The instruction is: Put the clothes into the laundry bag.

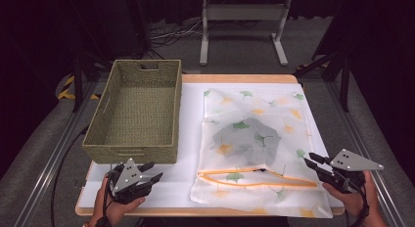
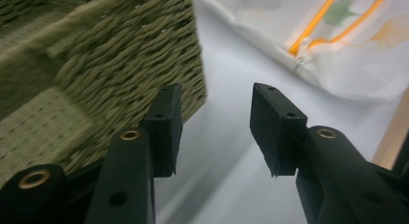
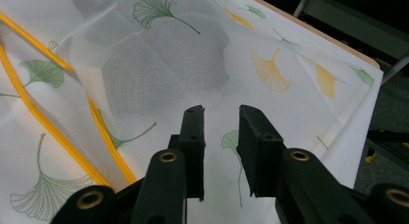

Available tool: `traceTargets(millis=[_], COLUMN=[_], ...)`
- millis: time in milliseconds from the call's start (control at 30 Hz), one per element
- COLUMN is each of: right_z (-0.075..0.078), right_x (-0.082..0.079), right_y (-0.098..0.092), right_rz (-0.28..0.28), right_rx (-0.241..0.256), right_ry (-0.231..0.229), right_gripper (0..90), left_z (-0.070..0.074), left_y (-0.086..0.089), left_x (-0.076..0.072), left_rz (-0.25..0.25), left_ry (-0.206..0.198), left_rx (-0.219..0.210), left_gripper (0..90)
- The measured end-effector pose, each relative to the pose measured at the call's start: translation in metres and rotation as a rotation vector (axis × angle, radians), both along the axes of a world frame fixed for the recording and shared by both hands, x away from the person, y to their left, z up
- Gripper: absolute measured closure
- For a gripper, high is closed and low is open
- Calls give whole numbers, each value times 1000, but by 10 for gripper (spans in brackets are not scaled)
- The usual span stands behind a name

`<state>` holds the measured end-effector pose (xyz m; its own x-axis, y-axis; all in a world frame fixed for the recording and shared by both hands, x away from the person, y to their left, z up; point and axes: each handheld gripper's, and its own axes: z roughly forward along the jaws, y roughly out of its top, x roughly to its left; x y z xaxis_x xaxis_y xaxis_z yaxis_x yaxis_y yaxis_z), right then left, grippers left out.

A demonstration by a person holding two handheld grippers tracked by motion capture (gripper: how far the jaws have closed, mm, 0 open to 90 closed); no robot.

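White mesh laundry bag [image 1: 254,139] with ginkgo print and orange zipper: flat on table [image 1: 186,185], right of woven olive basket [image 1: 134,114], grey garment inside. Right gripper [image 3: 221,137] over bag's right edge, jaws slightly apart, empty. Left gripper [image 1: 147,174] beside basket's front wall, jaws apart, empty. Advice: pinch mesh near zipper, not garment.

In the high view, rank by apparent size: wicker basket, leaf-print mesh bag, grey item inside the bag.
1. leaf-print mesh bag
2. wicker basket, slightly smaller
3. grey item, clearly smallest
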<state>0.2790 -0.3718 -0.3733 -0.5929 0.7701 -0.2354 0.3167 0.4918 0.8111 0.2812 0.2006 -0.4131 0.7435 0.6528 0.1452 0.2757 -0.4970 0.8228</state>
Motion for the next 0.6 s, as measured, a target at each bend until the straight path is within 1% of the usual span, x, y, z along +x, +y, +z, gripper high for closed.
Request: traceTargets(millis=[33, 67, 100, 133, 167, 233, 300, 333, 367, 400, 433, 533, 567, 600], right_z=[-1, -1, -2, -2, -3, -4, -6, -7, -8, -9, -11, -16, -18, -19], right_x=[0, 1, 1, 2, 3, 4, 5, 6, 7, 8, 8, 11, 13, 14], right_y=[1, 1, 2, 2, 2, 2, 0, 0, -1, -2, -3, -6, -7, -7], right_rz=[2, 3, 0, -2, -5, -11, -27, -32, -36, -43, -49, -54, -60, -65], right_rx=[-3, -10, -11, -13, -13, -15, -18, -11, -10, -10, -16, -15, -16, -18], right_ry=[-3, -8, -6, -7, -9, -16, -24, -22, -22, -23, -26, -17, -18, -16], right_gripper=[707, 696, 679, 670, 660, 625, 586, 569, 548, 528, 514, 462, 452, 442], left_z=[0, 0, 1, 1, 2, 1, 0, -1, -4, -7, -10, -16, -16, -17], left_y=[4, 4, 7, 15, 19, 26, 30, 32, 35, 37, 39, 46, 46, 49], left_x=[-1, -1, -1, -4, -5, -5, -6, -6, -6, -7, -8, -8, -8, -8], left_rz=[11, 11, 30, 60, 72, 97, 125, 153, 177, 193, 208, 229, 229, 241], left_ry=[-1, -1, -7, -13, -13, -13, -16, -33, -42, -47, -55, -46, -46, -42], left_rx=[-13, -13, -16, -40, -56, -62, -48, -43, -50, -57, -55, -76, -76, -87], left_gripper=[510, 498, 481, 473, 470, 457, 437, 422, 388, 374, 372, 328, 311, 302])
